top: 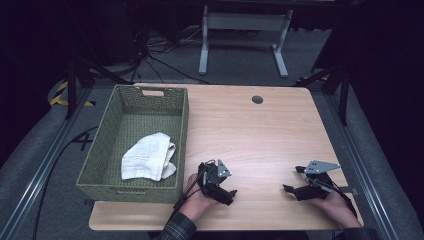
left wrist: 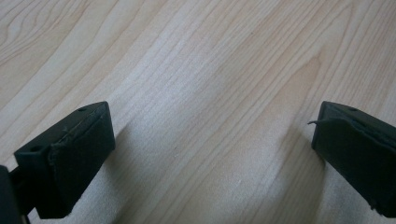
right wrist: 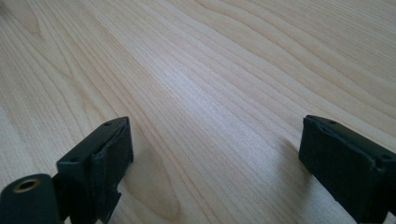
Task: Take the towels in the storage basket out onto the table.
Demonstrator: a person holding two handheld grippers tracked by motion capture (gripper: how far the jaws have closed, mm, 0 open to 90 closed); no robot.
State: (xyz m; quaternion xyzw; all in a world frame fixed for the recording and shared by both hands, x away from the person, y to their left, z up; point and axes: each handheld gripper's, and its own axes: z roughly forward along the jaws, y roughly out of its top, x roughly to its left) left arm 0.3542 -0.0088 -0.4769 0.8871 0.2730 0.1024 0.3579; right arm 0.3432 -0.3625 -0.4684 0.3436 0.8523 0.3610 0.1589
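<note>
left gripper [top: 223, 186]: jaws apart, empty, low over light wooden tabletop [top: 260, 135] | right gripper [top: 296, 181]: same | crumpled white cloth [top: 148, 157]: inside green woven basket [top: 134, 143] | advice: reach over rim, pinch a raised fold

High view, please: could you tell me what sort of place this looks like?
Probably a lab or recording workspace: a wooden table ringed by dark curtains, cables trailing over grey carpet, and a person's hands working the left gripper and right gripper beside a green basket.

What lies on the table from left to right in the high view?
Green woven basket holding a white folded cloth → left tool, open → right tool, open.
</note>
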